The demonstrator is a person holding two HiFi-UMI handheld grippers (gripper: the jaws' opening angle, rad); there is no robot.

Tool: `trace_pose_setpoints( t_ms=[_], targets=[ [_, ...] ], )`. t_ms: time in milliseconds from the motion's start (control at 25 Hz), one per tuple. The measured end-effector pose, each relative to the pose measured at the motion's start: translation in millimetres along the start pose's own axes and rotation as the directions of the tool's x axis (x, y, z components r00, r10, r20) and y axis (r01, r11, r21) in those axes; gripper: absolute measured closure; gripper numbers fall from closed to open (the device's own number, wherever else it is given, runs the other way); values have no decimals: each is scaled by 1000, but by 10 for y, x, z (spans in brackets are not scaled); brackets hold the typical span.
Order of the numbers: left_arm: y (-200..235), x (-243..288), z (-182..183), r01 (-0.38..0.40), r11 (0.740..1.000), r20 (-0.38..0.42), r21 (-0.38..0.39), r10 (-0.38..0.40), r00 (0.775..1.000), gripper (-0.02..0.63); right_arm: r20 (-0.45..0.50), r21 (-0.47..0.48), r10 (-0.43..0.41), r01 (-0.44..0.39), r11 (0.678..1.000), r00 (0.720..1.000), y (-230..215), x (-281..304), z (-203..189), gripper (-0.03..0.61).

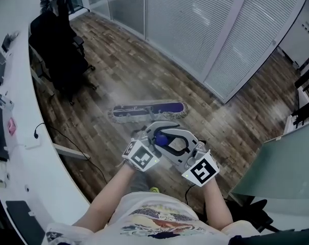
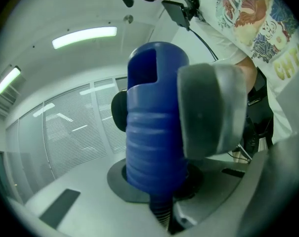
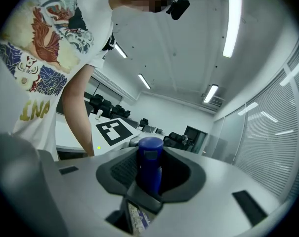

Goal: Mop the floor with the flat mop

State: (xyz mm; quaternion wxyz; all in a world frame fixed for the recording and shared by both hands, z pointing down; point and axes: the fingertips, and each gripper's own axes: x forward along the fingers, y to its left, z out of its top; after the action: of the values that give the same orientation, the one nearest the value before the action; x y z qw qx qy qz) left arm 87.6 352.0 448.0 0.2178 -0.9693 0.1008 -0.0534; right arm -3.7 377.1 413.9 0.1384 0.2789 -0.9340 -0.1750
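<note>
The dark wooden plank floor [image 1: 144, 70] fills most of the head view, and at the far side it ends at a glass partition with pale blinds [image 1: 205, 24]. Along the left runs a long white curved counter [image 1: 26, 137]. A black office chair [image 1: 57, 45] stands beside it, near the top left corner. The flat mop with a purple fringed pad [image 1: 149, 110] lies flat on the floor in the middle, just in front of the person's hands and well apart from the chair. Its ribbed blue plastic handle [image 1: 161, 140] comes up to both grippers. The left gripper [image 2: 165, 112] is clamped on the upper part of the handle, with a grey pad [image 2: 213, 110] pressing on its side. The right gripper [image 3: 150, 174] is closed around the same handle, whose end stands up from the dark hollow between its jaws.
</note>
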Motion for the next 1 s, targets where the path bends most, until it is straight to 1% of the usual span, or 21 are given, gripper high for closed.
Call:
trace_pose_setpoints(
  t_ms=[80, 120, 160, 240, 320, 440, 520, 640, 800, 880, 1000],
  targets=[
    [25, 68, -39, 2, 1000, 5, 22, -2, 1000, 586, 18, 39, -5, 4, 999, 1000, -51, -21, -84, 442],
    [73, 91, -51, -4, 1000, 10, 24, 4, 1000, 592, 43, 65, -20, 17, 998, 999, -105, -13, -86, 442],
    [141, 107, -60, -14, 1000, 19, 17, 13, 1000, 596, 97, 96, -45, 36, 995, 994, -186, 11, -30, 443],
    [333, 132, -80, -35, 999, 39, -14, 36, 999, 597, 215, 143, -93, 63, 988, 972, -389, 98, 134, 442],
    [578, 135, -103, -61, 998, 53, -32, 63, 997, 597, 255, 144, -88, 52, 988, 963, -576, 234, 208, 443],
    [957, 73, -191, -104, 993, 70, -48, 108, 992, 601, 281, 128, -55, 19, 992, 958, -809, 510, 271, 443],
    [1219, 47, -287, -118, 991, 78, -59, 122, 990, 603, 284, 126, -51, 16, 992, 957, -983, 707, 254, 443],
    [1574, 52, -458, -115, 992, 75, -60, 119, 990, 603, 307, 137, -46, 4, 991, 951, -1253, 985, 223, 443],
    [1980, 96, -700, -113, 991, 68, -65, 118, 991, 603, 307, 155, -25, -24, 988, 952, -1564, 1303, 89, 442],
    [2201, 149, -825, -117, 991, 62, -67, 121, 991, 603, 309, 180, -34, -23, 983, 950, -1750, 1454, 8, 442],
    [2529, 263, -1002, -126, 989, 77, -72, 132, 988, 603, 315, 227, -82, 9, 974, 946, -2062, 1650, -135, 440]
  ],
)
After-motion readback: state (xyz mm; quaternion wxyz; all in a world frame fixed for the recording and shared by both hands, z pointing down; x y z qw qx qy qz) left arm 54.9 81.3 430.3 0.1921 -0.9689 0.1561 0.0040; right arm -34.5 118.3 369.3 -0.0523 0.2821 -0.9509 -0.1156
